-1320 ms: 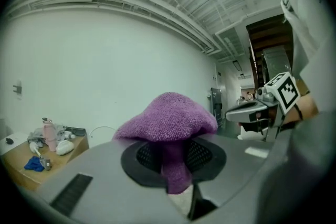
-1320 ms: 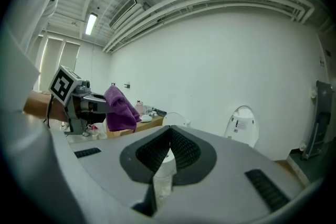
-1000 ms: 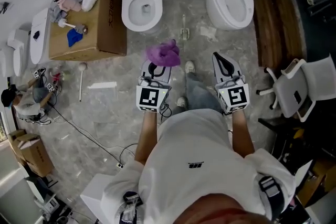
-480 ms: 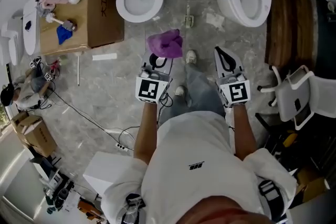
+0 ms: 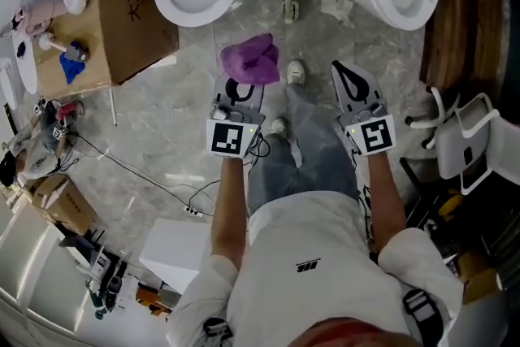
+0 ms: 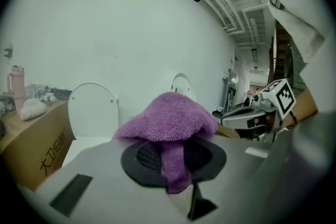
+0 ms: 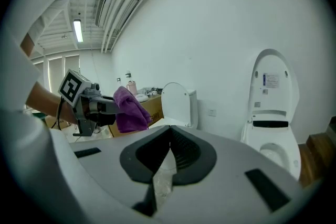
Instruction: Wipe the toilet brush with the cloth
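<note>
Purple cloth [image 6: 167,115], judged soft, light and limp, draped over my left gripper [image 5: 240,93], its jaws pinching one fold, above the floor before the left toilet [image 5: 172,6]; my right gripper [image 7: 169,147] is closed, empty.

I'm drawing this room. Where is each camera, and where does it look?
Head view: on the head, looking down at the floor; arms, left gripper and right gripper show.
Left gripper view: on that gripper, facing a toilet; jaws grip the purple cloth.
Right gripper view: on that gripper, facing toilets; jaws shut.
All share the cloth.
</note>
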Demonstrator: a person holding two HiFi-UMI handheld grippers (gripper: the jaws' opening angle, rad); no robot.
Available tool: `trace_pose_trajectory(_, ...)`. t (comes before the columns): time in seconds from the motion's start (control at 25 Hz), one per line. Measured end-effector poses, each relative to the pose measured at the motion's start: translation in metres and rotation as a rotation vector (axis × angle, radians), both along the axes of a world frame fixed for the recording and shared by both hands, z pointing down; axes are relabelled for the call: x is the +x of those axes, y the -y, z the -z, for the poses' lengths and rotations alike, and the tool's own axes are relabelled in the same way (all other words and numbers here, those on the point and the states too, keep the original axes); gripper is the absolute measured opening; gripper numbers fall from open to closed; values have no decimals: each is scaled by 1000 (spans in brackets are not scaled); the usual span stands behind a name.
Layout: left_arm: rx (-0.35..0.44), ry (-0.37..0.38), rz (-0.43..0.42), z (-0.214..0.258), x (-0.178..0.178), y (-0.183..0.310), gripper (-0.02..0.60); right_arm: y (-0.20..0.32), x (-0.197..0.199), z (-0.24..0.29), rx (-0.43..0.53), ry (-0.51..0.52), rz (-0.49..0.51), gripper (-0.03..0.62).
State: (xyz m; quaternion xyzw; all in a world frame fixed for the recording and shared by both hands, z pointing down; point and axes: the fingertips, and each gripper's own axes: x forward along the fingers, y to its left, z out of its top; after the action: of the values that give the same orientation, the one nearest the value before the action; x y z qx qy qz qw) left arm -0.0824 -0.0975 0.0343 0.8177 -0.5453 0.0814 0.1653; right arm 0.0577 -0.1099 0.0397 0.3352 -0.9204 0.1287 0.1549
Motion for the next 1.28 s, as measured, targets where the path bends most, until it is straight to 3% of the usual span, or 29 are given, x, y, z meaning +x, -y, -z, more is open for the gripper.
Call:
trace_pose_trajectory(0.68, -87, -9, -66, -210, -1, 2, 71, 7, -4, -215, -33, -81, -20, -5)
trace_pose_trajectory(1.28, -44, 20, -133, -402, 3, 8, 71, 12, -13, -411, 35, -81, -11, -3)
